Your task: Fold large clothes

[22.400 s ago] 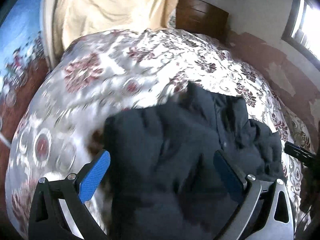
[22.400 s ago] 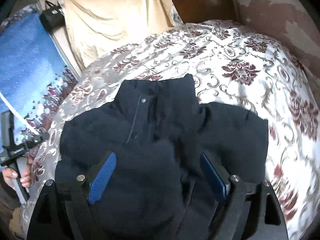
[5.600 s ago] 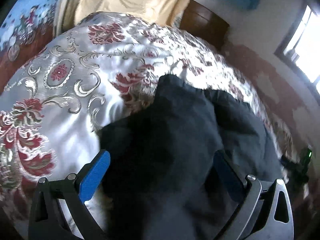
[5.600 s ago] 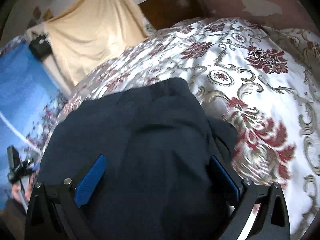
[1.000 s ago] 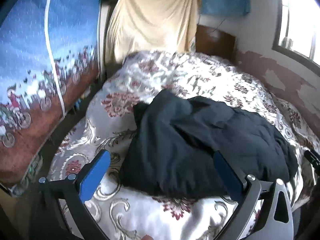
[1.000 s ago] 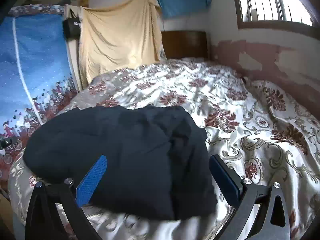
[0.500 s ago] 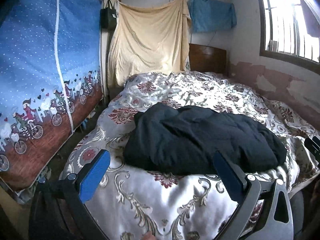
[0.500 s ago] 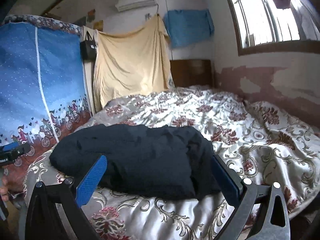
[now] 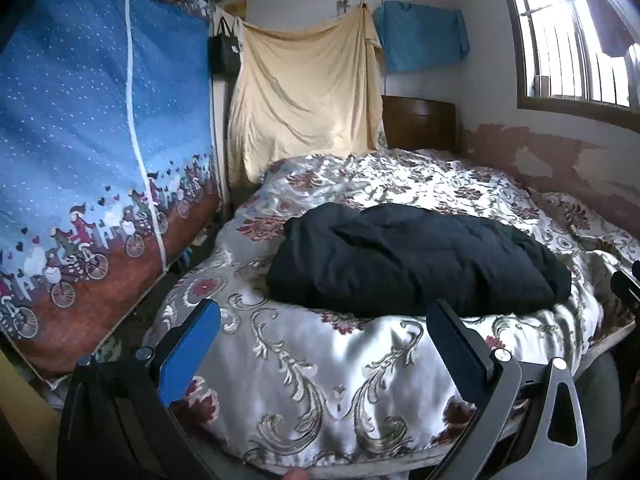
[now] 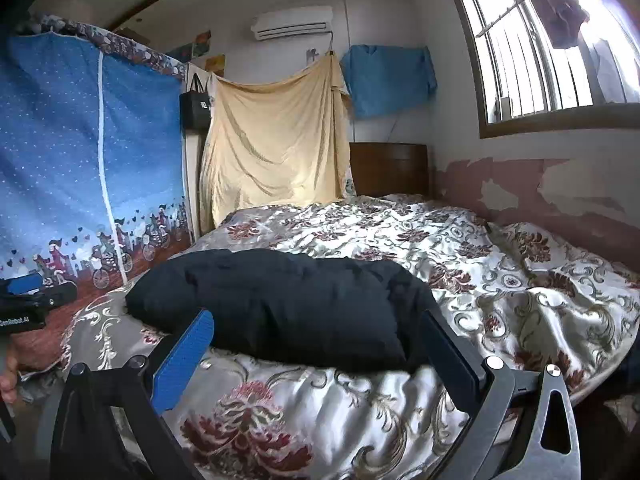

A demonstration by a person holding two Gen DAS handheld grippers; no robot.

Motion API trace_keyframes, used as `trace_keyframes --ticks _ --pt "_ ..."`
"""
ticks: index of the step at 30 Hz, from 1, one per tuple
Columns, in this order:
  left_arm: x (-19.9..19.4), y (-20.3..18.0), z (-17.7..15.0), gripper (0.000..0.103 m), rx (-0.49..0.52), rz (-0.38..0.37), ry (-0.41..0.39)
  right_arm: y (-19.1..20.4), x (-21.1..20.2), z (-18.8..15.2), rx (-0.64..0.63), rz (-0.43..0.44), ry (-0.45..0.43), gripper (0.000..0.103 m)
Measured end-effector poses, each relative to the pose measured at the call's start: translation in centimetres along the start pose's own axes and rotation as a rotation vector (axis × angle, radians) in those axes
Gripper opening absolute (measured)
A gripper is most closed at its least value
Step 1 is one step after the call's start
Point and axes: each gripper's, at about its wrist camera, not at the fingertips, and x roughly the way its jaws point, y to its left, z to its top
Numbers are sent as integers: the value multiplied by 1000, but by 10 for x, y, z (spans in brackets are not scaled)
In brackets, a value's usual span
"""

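Note:
A dark navy padded jacket (image 9: 416, 264) lies folded into a compact bundle near the front edge of the bed; it also shows in the right wrist view (image 10: 280, 304). My left gripper (image 9: 324, 344) is open and empty, held back from the bed's front edge, short of the jacket. My right gripper (image 10: 316, 352) is open and empty, also held back in front of the bundle. The left gripper's body shows at the left edge of the right wrist view (image 10: 24, 304), with the person's hand below it.
The bed has a floral satin cover (image 9: 440, 184) and a wooden headboard (image 9: 418, 122). A blue fabric wardrobe (image 9: 92, 160) stands left of the bed. A beige sheet (image 9: 304, 92) hangs at the back. A barred window (image 10: 540, 40) is on the right wall.
Both grippers have pulled back and away from the jacket, which now lies folded on the bed. More of the room has come into view.

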Motion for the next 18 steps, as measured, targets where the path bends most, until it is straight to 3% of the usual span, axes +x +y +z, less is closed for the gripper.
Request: trace_keyframes --ticks 12,18 --pt "-3 -2 -30 101 2 -2 14 6 -1 -29 -68 -33 43 103" --pt "-4 -3 -33 101 7 3 12 2 3 -35 -43 -22 67 103"
